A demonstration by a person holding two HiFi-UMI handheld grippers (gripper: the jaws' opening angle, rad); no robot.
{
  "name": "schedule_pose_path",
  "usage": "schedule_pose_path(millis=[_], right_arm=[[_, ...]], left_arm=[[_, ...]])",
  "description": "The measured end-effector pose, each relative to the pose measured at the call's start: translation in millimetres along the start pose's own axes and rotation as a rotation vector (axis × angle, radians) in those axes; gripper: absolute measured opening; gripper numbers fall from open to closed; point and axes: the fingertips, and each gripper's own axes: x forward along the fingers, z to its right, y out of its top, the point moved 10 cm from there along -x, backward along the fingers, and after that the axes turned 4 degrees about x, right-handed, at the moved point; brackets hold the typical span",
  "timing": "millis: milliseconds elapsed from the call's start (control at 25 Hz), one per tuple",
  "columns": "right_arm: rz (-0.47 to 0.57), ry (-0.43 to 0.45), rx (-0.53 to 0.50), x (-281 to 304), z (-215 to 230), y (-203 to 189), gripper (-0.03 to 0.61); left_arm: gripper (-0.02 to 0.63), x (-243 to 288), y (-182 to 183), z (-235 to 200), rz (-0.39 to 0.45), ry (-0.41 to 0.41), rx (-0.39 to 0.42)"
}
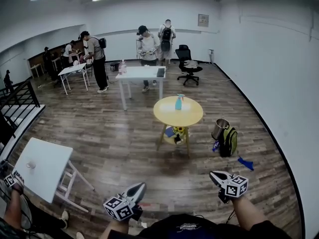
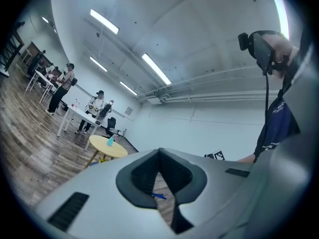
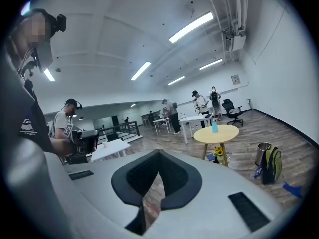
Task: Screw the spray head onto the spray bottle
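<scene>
Head view shows the bottle (image 1: 178,102) standing on the round yellow table (image 1: 189,117), well apart from the left gripper (image 1: 141,186) and right gripper (image 1: 214,175) low in frame. Whether its spray head is on is too small to tell. Each gripper view shows its fingers closed together, empty. Head and right gripper views show a backpack (image 1: 230,141) and bin (image 1: 220,129) beside the table; the left gripper view does not.
</scene>
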Motion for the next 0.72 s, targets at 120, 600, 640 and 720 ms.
schedule_pose_path(millis=[120,600,640,720], right_arm=[[0.003,-0.008,0.012,9.6,23.9,10.2,0.009],[-0.029,0.095,-0.032,26.0,233.1,88.7,0.009],[-0.029,0.106,-0.041,29.5,250.8,96.6,0.009],[-0.034,0.120,-0.051,36.3,283.5,108.9,0.009]], left_arm=[[0.015,27.3,1.6,-10.2,-0.018,-0.007,-0.008],[0.015,243.8,12.8,2.0,0.006,0.053,0.034],[0.015,262.0,12.8,0.8,0.012,0.063,0.034],[0.015,297.4,12.7,-1.1,0.029,0.077,0.013]])
